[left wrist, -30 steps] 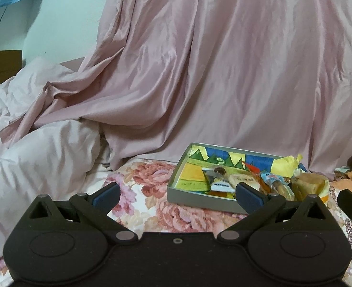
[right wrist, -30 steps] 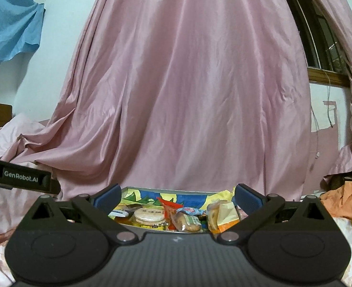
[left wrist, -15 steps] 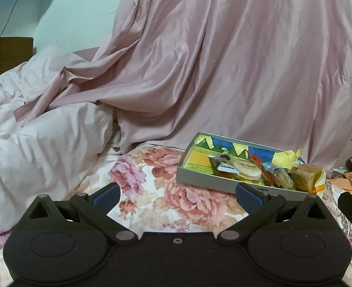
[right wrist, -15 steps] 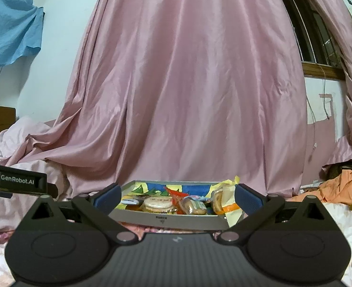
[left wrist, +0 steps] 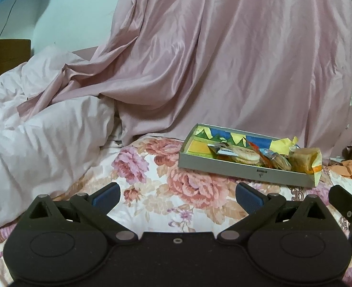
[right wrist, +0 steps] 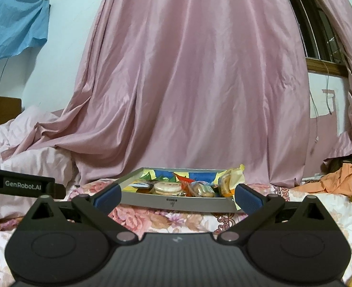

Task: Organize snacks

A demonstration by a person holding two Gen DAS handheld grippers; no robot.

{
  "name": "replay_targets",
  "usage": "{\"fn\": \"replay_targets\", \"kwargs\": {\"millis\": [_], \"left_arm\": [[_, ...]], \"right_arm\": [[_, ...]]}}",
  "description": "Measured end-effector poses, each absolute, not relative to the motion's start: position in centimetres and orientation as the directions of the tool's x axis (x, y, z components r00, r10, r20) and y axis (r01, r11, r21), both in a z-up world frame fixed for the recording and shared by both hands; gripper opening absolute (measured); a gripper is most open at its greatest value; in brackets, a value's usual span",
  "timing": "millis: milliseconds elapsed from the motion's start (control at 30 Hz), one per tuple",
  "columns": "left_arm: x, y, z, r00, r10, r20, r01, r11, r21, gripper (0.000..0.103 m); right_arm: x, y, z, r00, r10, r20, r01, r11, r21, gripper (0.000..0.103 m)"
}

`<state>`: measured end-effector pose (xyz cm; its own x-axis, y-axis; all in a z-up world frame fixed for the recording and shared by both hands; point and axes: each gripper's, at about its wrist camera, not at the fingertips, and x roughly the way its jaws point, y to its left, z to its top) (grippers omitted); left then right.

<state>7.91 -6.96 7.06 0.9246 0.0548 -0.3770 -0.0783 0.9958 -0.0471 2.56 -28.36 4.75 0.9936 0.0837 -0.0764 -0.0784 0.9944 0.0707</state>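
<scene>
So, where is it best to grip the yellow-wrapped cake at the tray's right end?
Probably with the right gripper, from above: pinch the crinkled top of the yellow-wrapped cake. It stands tallest and hangs over the tray rim, clear of its neighbours.

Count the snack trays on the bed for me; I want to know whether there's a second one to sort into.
1. The tray sits on the floral bedsheet before the pink curtain; bedding could hide others.
</scene>
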Motion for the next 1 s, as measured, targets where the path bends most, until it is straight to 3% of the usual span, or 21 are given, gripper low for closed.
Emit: {"fn": "replay_targets", "kwargs": {"millis": [333, 1000], "left_arm": [[6.6, -5.8, 6.4, 0.928, 0.046, -0.369, -0.079, 0.994, -0.073, 0.102], [6.8, -4.3, 4.0, 0.924, 0.025, -0.382, -0.055, 0.996, -0.067, 0.102]], "right_arm": [[1.5, -27.6, 4.2, 0.995, 0.052, -0.080, -0.047, 0.997, 0.061, 0.103], [3.1, -26.2, 2.6, 0.979, 0.050, -0.198, -0.033, 0.996, 0.089, 0.103]]}}
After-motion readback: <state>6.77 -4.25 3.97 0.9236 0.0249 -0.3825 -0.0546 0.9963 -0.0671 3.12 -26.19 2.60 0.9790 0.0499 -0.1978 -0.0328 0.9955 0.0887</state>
